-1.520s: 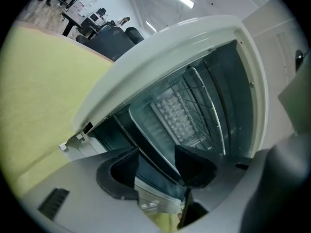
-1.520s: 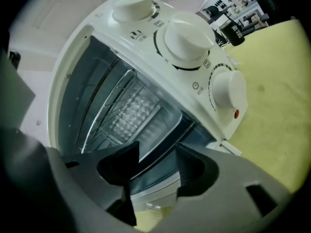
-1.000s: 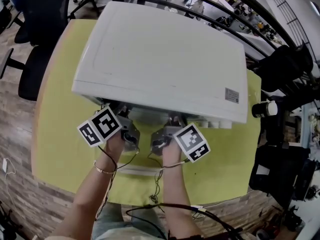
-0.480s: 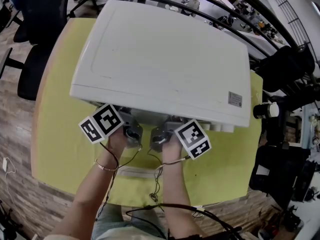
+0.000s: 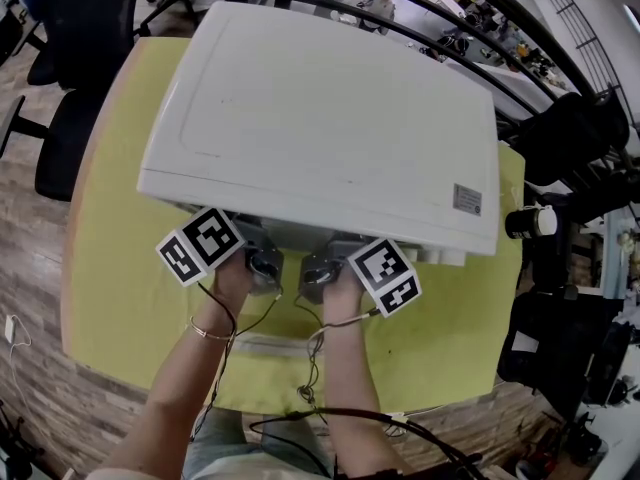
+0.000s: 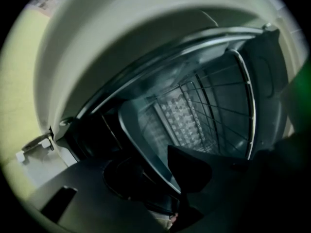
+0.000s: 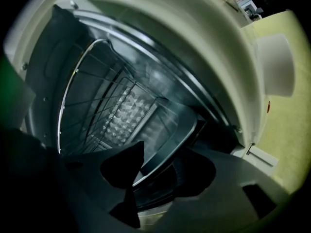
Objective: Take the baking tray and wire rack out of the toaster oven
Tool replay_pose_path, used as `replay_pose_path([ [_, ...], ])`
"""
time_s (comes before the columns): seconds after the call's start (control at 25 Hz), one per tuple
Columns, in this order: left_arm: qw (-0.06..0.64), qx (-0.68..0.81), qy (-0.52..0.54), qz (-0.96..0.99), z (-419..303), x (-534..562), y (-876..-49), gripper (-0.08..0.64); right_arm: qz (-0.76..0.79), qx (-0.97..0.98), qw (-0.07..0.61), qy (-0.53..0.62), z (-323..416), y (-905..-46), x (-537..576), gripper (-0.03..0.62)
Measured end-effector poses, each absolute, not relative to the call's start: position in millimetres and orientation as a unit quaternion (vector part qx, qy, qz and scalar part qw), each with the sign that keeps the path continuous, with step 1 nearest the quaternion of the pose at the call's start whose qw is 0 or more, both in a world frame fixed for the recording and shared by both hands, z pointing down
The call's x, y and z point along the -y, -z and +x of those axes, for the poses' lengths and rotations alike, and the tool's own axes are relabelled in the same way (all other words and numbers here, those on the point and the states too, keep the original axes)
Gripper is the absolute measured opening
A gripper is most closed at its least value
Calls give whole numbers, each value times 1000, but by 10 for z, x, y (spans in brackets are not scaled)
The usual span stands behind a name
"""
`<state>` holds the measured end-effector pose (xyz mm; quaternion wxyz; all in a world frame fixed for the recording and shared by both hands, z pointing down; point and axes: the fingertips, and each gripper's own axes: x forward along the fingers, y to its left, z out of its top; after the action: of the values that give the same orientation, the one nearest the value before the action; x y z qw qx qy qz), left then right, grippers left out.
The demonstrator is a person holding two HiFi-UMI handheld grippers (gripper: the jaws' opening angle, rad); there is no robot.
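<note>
A white toaster oven (image 5: 320, 118) stands on a yellow-green table, and both hands reach into its front opening. In the head view only the marker cubes show, left (image 5: 200, 248) and right (image 5: 384, 276). The oven's top hides the jaws there. Inside, the dark baking tray (image 6: 146, 130) (image 7: 170, 135) lies below the wire rack (image 6: 249, 110) (image 7: 60, 115). My left gripper (image 6: 160, 178) has just been closing and has the tray's front rim between its jaws. My right gripper (image 7: 155, 171) has closed the same way on that rim further right.
The table (image 5: 120, 268) ends close behind the hands. The lowered oven door's pale edge (image 5: 270, 343) lies under the wrists, with cables trailing over it. Black office chairs (image 5: 70, 58) stand at the left. Dark equipment (image 5: 570, 338) crowds the right side.
From above, both hands stay at the oven's mouth and hardly shift. The jaws themselves are hidden there in every frame.
</note>
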<state>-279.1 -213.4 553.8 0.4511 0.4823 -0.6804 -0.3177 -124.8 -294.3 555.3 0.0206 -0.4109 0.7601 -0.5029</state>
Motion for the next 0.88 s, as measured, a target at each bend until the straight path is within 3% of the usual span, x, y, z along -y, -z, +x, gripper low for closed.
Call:
replay_pose_path([
  [0.88, 464, 679, 325, 467, -2687, 1984, -5567, 121, -411, -755, 9, 511, -1132, -5577, 2807, 169],
])
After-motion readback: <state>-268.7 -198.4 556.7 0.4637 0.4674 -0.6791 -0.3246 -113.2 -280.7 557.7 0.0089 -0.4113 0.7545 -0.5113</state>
